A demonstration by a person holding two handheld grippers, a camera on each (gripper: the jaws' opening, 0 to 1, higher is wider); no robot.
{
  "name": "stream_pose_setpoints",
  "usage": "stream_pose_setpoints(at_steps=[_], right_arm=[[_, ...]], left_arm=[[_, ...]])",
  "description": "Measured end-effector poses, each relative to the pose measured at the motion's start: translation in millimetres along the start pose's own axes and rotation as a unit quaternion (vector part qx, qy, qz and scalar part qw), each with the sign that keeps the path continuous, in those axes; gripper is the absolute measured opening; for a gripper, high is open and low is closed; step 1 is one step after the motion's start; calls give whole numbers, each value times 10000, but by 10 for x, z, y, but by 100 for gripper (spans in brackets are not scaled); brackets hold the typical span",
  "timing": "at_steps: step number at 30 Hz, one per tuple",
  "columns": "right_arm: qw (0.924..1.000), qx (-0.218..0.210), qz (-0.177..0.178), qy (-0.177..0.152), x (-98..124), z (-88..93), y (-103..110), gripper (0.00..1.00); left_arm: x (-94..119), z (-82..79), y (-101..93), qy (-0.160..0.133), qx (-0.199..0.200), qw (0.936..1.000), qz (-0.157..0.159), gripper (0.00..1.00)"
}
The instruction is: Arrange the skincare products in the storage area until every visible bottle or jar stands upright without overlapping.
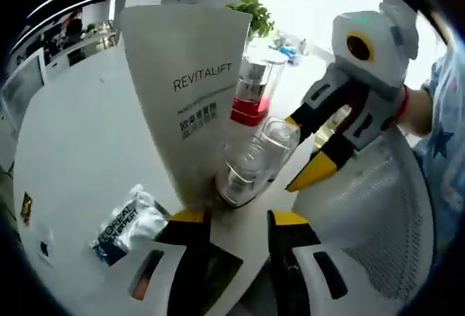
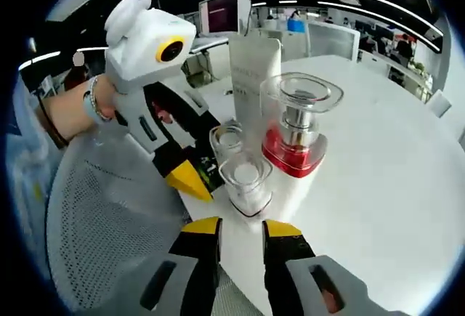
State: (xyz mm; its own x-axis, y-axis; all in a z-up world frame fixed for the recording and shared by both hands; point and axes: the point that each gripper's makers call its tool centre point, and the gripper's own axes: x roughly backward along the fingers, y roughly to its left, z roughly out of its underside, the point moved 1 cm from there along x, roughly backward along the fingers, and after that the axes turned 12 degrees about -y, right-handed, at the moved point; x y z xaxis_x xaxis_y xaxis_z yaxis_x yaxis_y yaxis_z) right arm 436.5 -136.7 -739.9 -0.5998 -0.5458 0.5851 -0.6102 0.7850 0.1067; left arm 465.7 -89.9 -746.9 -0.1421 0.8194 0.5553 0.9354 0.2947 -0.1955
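Now both grippers are held released around the upright bottles.
Just ahead of the right gripper point(image 2: 241, 229) a jar point(image 2: 245, 179) is framed for spacing; the left gripper point(image 1: 236, 218) is kept beside.

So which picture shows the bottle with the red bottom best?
The right gripper view: the red-based pump bottle stands whole and unblocked on the table. In the left gripper view, the bottle is partly hidden behind the white Revitalift box.
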Motion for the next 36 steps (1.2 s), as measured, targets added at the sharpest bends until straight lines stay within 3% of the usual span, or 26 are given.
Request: stream_pose_setpoints(at_steps=[5,11,15,20,25,30,36], right_arm=[[9993,361,104,-4,-12,13,-22,15],[9990,379,217,8,-10,13,-75,11],[9990,375,250,16,-8,17,-89,9],[9989,378,281,24,-12,16,-105,9],[9987,421,289,66,-15,31,-111,9],[9987,430,272,80,-23,32,-111,9],[9987,439,260,81,-21,31,-111,9]], left_arm=[[-1,25,-39,34,-127,9999,90,29],[4,51,-139,102,-172,9994,279,27],[5,90,-82,182,-184,9995,159,25],[-16,0,19,-79,-317,9994,-68,34],[-64,-74,-16,-227,-643,9977,33,30],[-97,-53,-14,-161,-944,9954,11,28],[-103,-84,-5,-234,-961,9951,10,23]])
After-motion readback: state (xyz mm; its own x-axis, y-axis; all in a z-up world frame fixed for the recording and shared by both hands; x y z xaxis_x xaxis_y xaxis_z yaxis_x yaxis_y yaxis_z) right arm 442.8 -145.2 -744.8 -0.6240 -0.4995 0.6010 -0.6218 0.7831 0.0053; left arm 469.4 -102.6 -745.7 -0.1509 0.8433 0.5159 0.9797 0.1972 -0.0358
